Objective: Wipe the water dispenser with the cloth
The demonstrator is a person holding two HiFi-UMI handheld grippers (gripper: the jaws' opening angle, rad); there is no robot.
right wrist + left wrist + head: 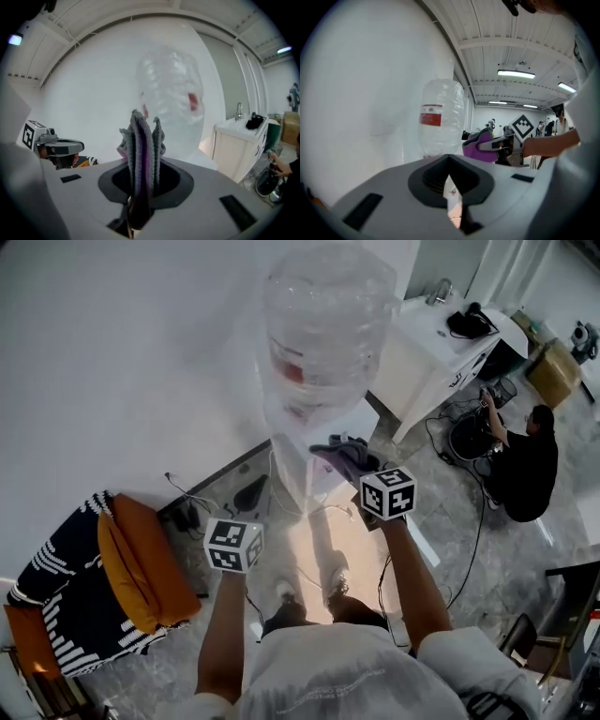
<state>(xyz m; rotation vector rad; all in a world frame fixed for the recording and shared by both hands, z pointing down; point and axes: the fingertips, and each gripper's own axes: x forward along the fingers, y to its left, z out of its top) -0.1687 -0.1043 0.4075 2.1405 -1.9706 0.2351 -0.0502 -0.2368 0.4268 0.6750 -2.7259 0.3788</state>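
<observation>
- Right gripper view: the right gripper (136, 206) has its fingers clenched on the cloth (140, 140). The cloth is grey and purple, and it stands up in folds from between them.
- The left gripper (452, 201) has its fingers pressed together with nothing between them. In the head view it hangs in front of the water dispenser (292, 456), off to its left and apart from it.
- The bunched cloth sits at the upper front of the water dispenser, just below its clear bottle (323, 324). I cannot tell whether the cloth touches the white casing.
- An orange cushion (136, 563) lies on the floor to the left of the water dispenser, beside a dark striped fabric (70, 606).
- A white desk (427, 348) stands to the right of the water dispenser, and farther right a person in black (525, 465) crouches on the floor.
</observation>
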